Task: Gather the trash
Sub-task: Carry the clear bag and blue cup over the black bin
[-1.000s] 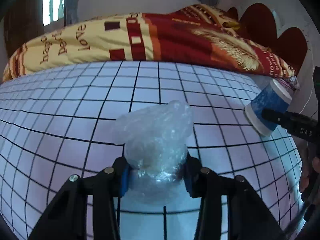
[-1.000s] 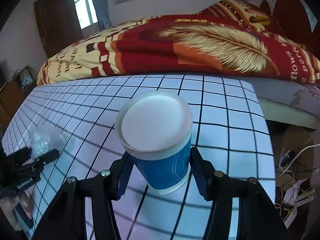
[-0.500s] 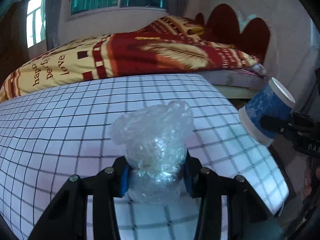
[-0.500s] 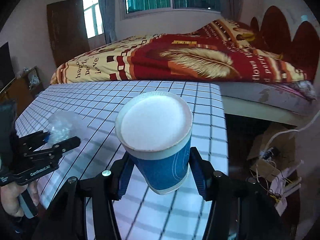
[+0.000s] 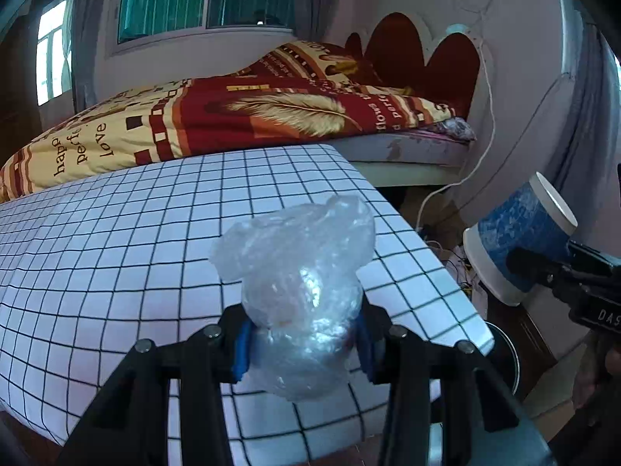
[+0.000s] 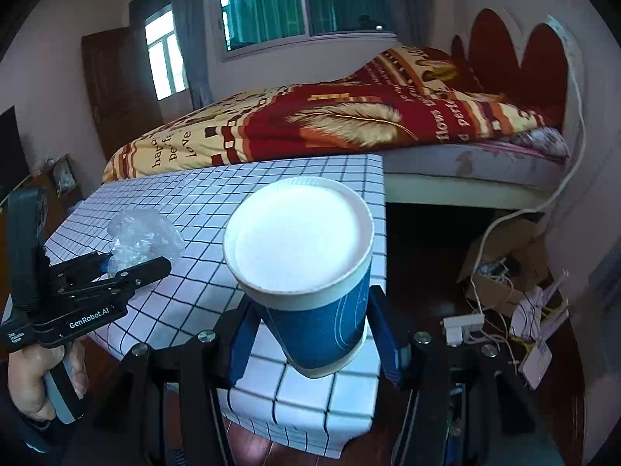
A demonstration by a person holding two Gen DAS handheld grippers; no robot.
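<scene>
Both grippers (image 5: 302, 343) (image 6: 312, 343) have lifted trash off table (image 5: 116, 233).

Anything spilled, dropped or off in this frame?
Nothing spilled. The left gripper clamps the crumpled plastic bag; the right gripper holds the blue paper cup tilted. Only mess: tangled cables and cardboard on the floor beside the checkered table.

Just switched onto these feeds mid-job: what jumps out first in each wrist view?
In the left wrist view, the crumpled clear plastic bag fills the centre, pinched in the left gripper above the checkered table. In the right wrist view, the blue paper cup with its white rim dominates, clamped in the right gripper over the table's near corner. Behind both, the red and yellow feather-print blanket covers the bed.
</scene>
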